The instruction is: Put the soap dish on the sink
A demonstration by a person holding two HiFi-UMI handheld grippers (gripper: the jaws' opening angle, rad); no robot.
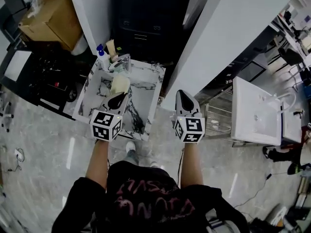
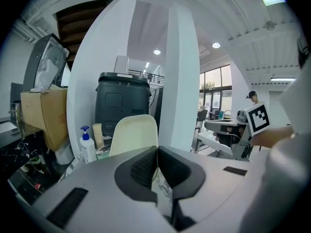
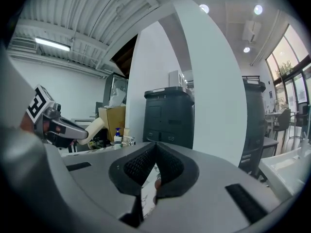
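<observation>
Left of centre in the head view, the left claw is clamped on the cream oval plastic soap dish above the marbled white sink. Carrying seems nearly done; next comes lowering it onto the rim and releasing. At centre right, the right claw is closed, empty.

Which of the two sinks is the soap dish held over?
The marbled sink below the left hand-held gripper and soap dish; the plain white sink stands apart at right.

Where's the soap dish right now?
Head view, left side: the soap dish is gripped in the left claw over the marble sink basin, just short of the faucet and the pump bottle.
</observation>
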